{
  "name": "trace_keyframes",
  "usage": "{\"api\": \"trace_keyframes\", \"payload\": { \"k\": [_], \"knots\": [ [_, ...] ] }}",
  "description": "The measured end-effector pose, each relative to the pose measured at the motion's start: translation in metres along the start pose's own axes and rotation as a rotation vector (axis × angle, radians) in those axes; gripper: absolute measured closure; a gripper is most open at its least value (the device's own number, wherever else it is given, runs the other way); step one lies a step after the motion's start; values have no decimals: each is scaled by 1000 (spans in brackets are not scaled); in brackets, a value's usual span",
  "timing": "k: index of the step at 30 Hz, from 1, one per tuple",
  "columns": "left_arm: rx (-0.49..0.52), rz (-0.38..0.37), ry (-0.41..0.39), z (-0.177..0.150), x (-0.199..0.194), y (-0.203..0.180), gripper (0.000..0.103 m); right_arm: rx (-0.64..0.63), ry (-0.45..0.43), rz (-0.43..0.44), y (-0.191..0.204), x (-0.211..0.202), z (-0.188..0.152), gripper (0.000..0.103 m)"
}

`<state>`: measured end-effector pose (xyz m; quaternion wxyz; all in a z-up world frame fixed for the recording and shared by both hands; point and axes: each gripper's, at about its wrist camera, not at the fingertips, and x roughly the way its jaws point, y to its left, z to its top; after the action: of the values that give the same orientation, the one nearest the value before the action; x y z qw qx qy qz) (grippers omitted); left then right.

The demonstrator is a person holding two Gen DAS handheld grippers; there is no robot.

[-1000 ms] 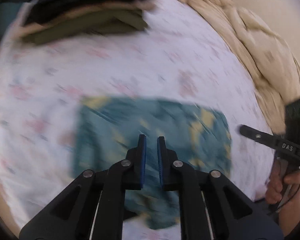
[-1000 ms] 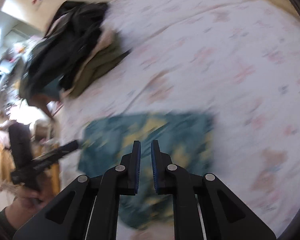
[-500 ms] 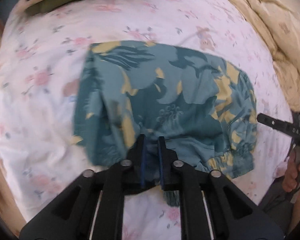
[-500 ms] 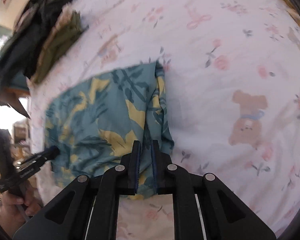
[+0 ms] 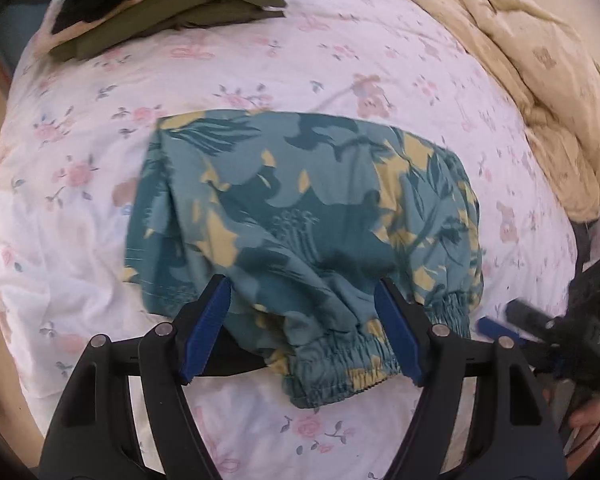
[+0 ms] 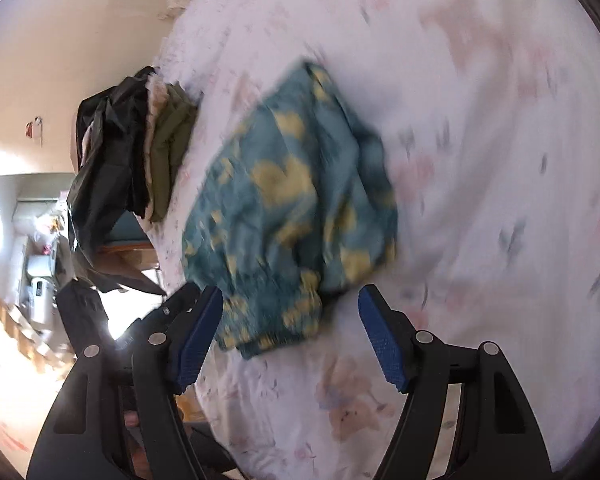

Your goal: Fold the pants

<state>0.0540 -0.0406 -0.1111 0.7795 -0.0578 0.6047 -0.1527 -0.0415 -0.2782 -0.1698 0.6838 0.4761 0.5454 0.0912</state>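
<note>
The pants, teal with a yellow leaf print, are lying folded into a compact rectangle on the floral sheet of the bed, elastic waistband bunched at the near edge. The left tongs are standing wide, holding nothing, with the 2 blue pads straddling the waistband edge; judgement: this spread is suiting a release or a fresh bite on the near hem, not a grip in hand. The right tongs are likewise gaping wide and empty, hanging just above the near corner of the pants; that view is motion-blurred, so contact with the cloth cannot be told. In the left view the right tongs are showing at the right border, just beside the waistband corner. A stack of folded clothes, olive and black, is sitting at the far edge of the bed, well apart, probably as the finished pile. A beige comforter is being kept pushed along the far right side, leaving the sheet as working surface. Judgement: folding is appearing near complete; the loose waistband may be needing a flattening.
</note>
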Motion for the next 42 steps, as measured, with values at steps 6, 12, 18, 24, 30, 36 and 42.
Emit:
{"api": "trace_keyframes", "payload": {
  "k": [6,12,18,24,30,36,42],
  "knots": [
    [-21,-12,22,-5,6,7,32,89,19,50,-12,25,-9,30],
    [-112,28,-15,-5,-16,42,31,0,-28,-41,6,17,-5,30],
    [-321,28,-5,19,-26,101,23,-72,-68,-107,29,-18,44,30],
    [-98,90,32,69,-9,89,23,-298,52,-188,56,-1,122,30],
    [23,39,103,109,31,100,25,-498,176,-251,62,37,169,36],
    [170,16,124,122,53,80,42,-577,226,-280,53,74,189,40],
    [279,-61,161,127,62,57,98,-652,317,-215,58,89,186,84]
  ]
}}
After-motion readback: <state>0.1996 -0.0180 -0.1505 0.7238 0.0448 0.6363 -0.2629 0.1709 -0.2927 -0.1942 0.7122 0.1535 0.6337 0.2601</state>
